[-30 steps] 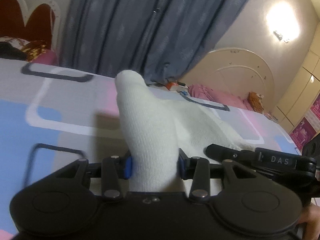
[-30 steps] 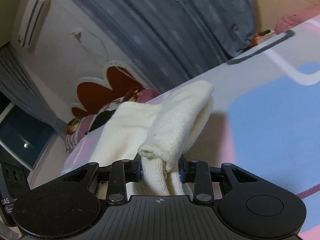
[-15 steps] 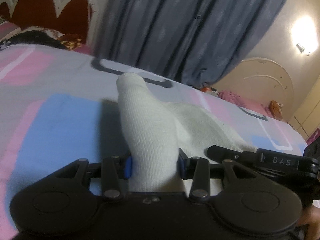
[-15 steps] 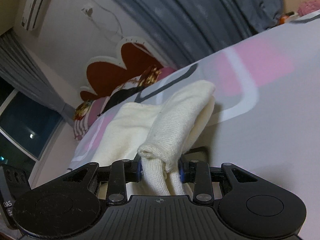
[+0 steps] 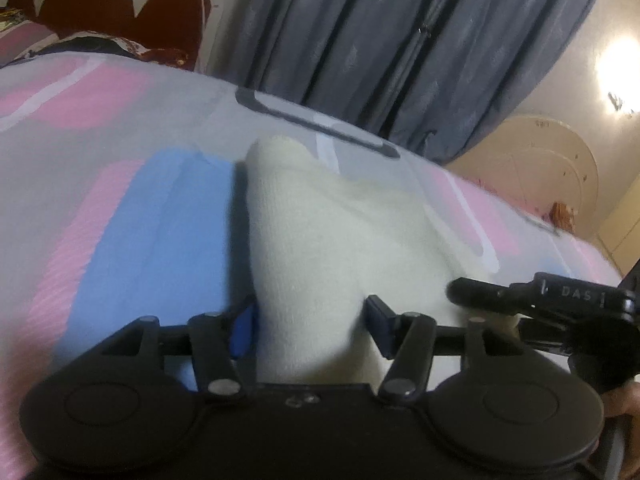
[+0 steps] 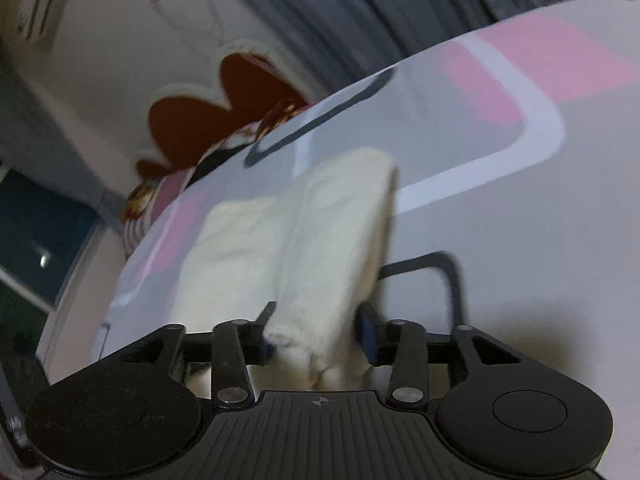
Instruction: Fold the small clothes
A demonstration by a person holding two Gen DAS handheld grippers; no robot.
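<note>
A cream knitted garment (image 5: 320, 232) lies folded on the patterned bed cover (image 5: 120, 200), its fold running away from me. In the left wrist view my left gripper (image 5: 310, 320) straddles the near edge of the garment; its jaws are opening and the blue pads stand slightly off the fabric. The right gripper's black body (image 5: 540, 300) shows at the right of that view. In the right wrist view my right gripper (image 6: 316, 332) straddles the garment (image 6: 320, 232) at its other near corner. Its jaws are opening too, and the cloth sags loose between them.
The bed cover (image 6: 500, 240) is grey with pink, blue and white blocks. A red and white headboard (image 5: 120, 4) with pillows (image 6: 152, 196) stands at one end. A grey curtain (image 5: 400, 40) hangs behind, next to a cream headboard (image 5: 540, 160), a wall lamp (image 5: 620, 60) and a dark window (image 6: 36, 232).
Both grippers moved across the bed and came lower, laying the garment down. Both pairs of jaws have widened, and the cloth that stood up pinched between them now lies slack and flatter.
</note>
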